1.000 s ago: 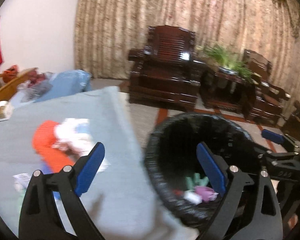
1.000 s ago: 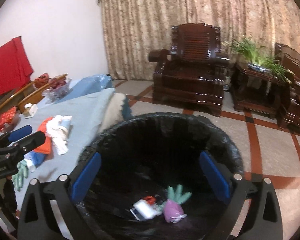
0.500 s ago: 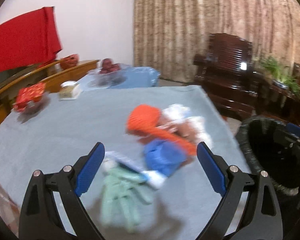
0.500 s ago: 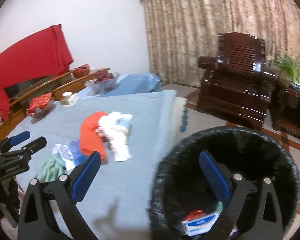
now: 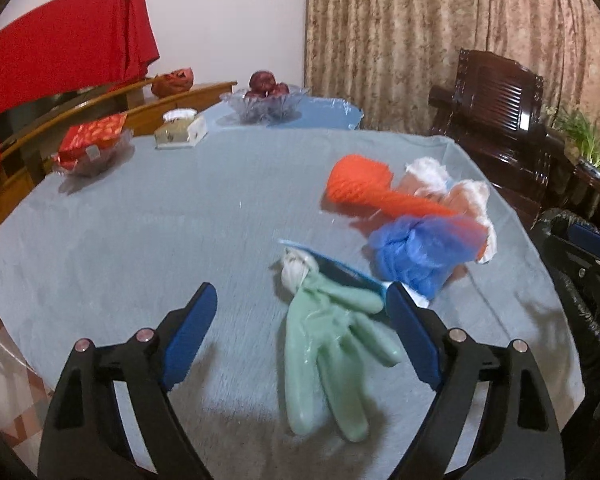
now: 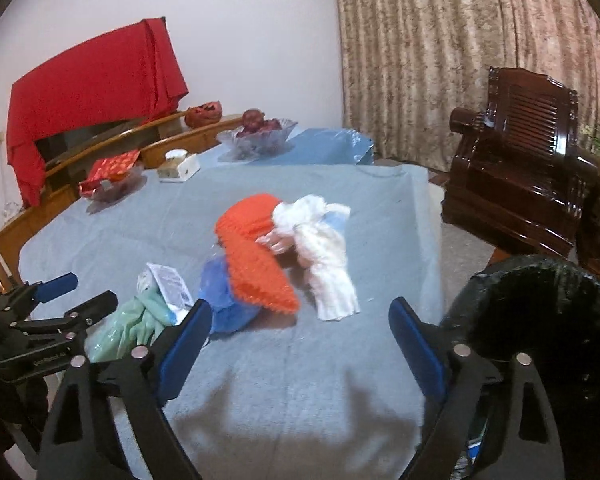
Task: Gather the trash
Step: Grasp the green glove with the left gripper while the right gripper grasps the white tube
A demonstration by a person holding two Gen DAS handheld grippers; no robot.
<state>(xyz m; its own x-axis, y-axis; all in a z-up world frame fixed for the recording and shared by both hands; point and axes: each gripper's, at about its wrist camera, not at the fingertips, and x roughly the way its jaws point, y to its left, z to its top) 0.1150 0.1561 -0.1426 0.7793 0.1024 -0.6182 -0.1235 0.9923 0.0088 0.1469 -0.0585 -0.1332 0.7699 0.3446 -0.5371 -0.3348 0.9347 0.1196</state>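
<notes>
Left gripper point(image 5: 300, 312) hangs over the blue-grey cloth on the table point(image 5: 140, 232), jaws wide apart and just narrowed a little, nothing pressed by the blue pads. Between them in the left wrist view, lower centre, lies a pale green glove point(image 5: 324, 344), fingers toward the camera, with a white wad at its far end; whether the pads are level with the glove or above it cannot be told.

Just beyond the glove, right of centre: a flat blue-edged packet point(image 5: 336, 268), a crumpled blue plastic bag point(image 5: 412, 256), an orange knitted piece point(image 5: 364, 188) and white fluffy cloth point(image 5: 472, 200), all bunched and touching.

Right gripper point(image 6: 300, 332) is also spread, jaws just eased inward, holding nothing. Only bare cloth lies between its pads. The same heap sits above them at mid-frame. Black-lined trash bin point(image 6: 540, 320) stands at lower right of the right wrist view, beside the table edge; a few scraps show inside at the bottom edge.

Far side of the table, upper left: glass bowl of dark fruit point(image 5: 264, 96), tissue box point(image 5: 180, 132), red packet in a dish point(image 5: 92, 144). Red cloth point(image 6: 92, 92) drapes over something against the wall. Dark wooden armchair point(image 6: 520, 152) at right before the curtain.
</notes>
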